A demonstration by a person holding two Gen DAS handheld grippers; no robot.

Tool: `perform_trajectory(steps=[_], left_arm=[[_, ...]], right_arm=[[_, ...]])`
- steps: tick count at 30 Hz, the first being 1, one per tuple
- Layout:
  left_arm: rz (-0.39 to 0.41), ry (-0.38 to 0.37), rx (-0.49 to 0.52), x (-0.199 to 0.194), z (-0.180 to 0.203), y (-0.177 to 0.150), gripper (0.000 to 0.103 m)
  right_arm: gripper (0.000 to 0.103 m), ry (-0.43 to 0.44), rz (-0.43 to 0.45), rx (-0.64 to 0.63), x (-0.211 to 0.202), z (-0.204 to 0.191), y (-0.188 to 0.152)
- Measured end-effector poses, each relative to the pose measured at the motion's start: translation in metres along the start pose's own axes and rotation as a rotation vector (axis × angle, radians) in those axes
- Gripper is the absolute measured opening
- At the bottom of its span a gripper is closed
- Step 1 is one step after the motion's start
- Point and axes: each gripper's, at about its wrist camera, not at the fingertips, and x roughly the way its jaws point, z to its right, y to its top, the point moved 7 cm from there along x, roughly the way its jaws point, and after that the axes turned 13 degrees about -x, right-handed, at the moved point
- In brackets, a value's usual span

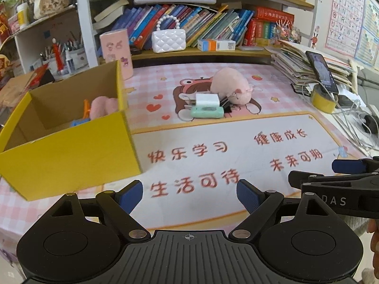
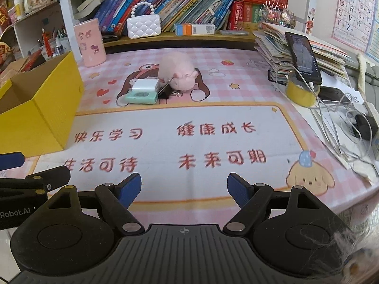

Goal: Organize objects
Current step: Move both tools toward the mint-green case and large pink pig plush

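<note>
Both tongs [image 1: 189, 195] [image 2: 184, 189] short of pig [image 1: 231, 87].

Row of colourful books [image 2: 165, 7] leaning on wooden shelf [image 2: 180, 38]; black smartphone [image 2: 303, 58] standing propped in yellow tape roll [image 2: 299, 94]; white cables [image 2: 336, 118] trailing beside it.

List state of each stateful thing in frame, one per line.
Left gripper: open, empty.
Right gripper: open, empty.
Yellow cardboard box: open-topped, holds a pink plush and small items.
Pink plush pig: lying on the mat.
Mint green rectangular case: flat, white charger block on top.
Black smartphone: propped upright, screen lit.
</note>
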Motion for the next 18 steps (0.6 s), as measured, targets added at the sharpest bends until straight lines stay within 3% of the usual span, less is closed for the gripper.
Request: perform_trajectory(steps=[18], left_arm=[[0.017,0.102,-0.05,0.048,0.033,0.043,0.089]], right_arm=[[0.078,0.08,-0.004,-0.005,0.051,0.051,0.035]])
